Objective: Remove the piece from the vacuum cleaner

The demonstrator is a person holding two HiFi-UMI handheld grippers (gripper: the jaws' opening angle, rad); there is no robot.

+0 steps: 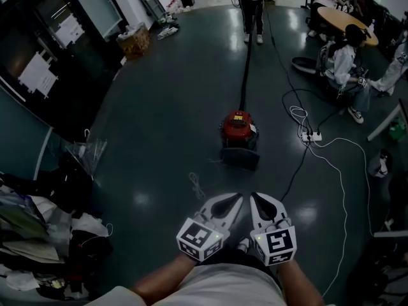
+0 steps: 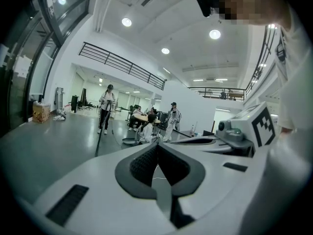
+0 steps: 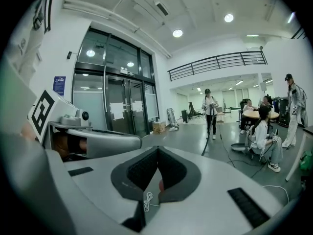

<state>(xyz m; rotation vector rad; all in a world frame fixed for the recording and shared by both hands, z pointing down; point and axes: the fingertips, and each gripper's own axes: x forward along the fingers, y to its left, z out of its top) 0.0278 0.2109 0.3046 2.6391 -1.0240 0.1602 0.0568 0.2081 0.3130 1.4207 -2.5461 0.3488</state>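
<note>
- Vacuum cleaner (image 1: 240, 132), red and black, sits on the floor (image 1: 166, 120), well away from both tools. Its long hose (image 1: 245, 62) runs off to a far person (image 1: 250, 5).
- Left tool (image 1: 237, 198) is closed tight, with nothing in it.
- Right tool (image 1: 254, 198) is closed tight and empty too.
- No piece looks taken off yet. I think the whole job is left: go close, grab, pull.

White power strip (image 1: 310, 136), round wooden table (image 1: 342, 20), seated person (image 1: 343, 64)
</note>
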